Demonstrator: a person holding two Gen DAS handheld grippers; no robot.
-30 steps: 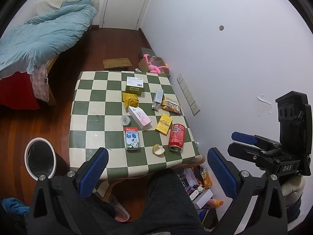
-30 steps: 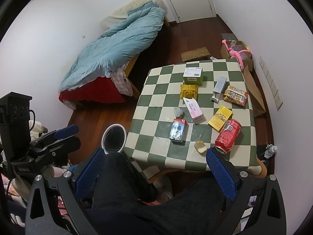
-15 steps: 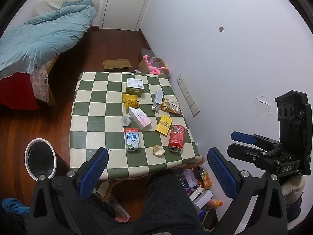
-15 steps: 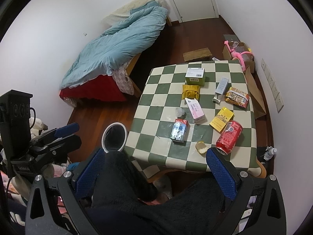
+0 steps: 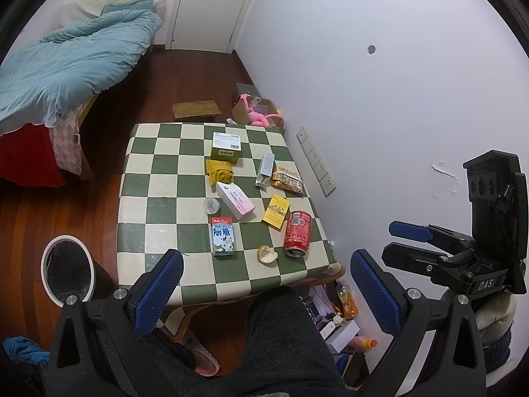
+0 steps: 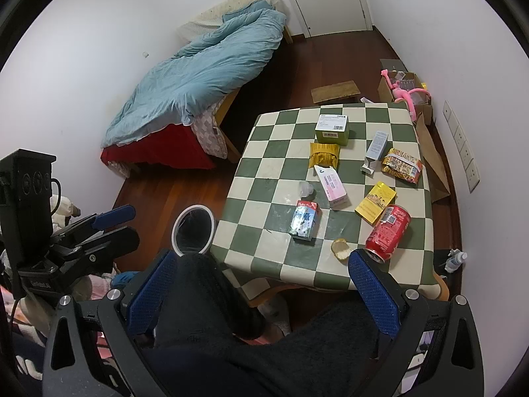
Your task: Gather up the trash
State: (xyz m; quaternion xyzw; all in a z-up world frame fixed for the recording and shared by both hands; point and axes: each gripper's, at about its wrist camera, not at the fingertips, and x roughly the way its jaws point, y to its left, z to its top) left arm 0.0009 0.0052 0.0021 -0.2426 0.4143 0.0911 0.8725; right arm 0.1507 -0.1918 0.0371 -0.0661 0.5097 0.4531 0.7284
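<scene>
Trash scattered on checkered table (image 5: 155, 178): red can (image 5: 297, 233) on its side near front right corner, milk carton (image 5: 223, 235), peel (image 5: 266, 254) between them. Bin (image 5: 66, 268) on floor, left. Left gripper (image 5: 264, 291) and right gripper (image 6: 263, 289) both spread wide, empty, held above lap

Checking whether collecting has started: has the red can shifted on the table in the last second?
No. The red can still lies on its side beside the yellow packet, near the table corner.
</scene>
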